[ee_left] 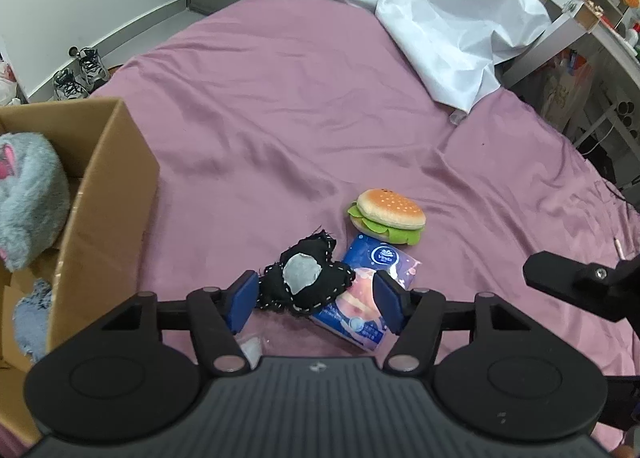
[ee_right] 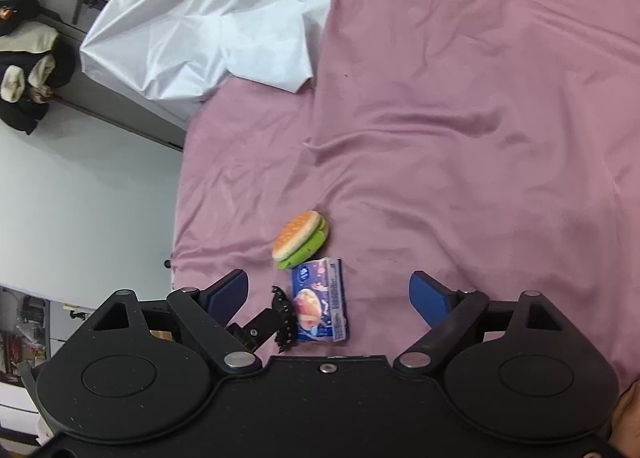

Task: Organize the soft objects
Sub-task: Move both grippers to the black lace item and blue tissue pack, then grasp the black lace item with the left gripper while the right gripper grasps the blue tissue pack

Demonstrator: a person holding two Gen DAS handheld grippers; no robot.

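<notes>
We are at the pick-up step for the small items left on the pink bed (ee_left: 280,98). Our left tool (ee_left: 316,298) is lowered over the black stitched plush (ee_left: 306,280), with one blue pad at each side of it. The jaws stand part-way apart and the pads do not appear to press the fabric yet, so we judge this tool released, nothing grasped. The plush lies partly on top of the blue tissue pack (ee_left: 360,298), and the right-hand pad sits over that pack, so closing here could pinch both at once.

Our right tool (ee_right: 328,298) hangs above the tissue pack (ee_right: 320,302), its jaws wide and well clear of it: released too. The burger toy (ee_right: 300,238) lies just beyond the pack, touching or nearly touching its far end. In the right wrist view the plush (ee_right: 284,318) shows only as a dark edge beside the pack, partly hidden by the left tool's finger.

The cardboard box (ee_left: 108,186) stands on the bed to the left and already holds a grey furry toy (ee_left: 28,194), so we take it as the destination.

Next we need to close the left tool on the plush alone, lift it off the pack, and carry it left over the box wall. The right tool can then settle squarely onto the pack.
</notes>
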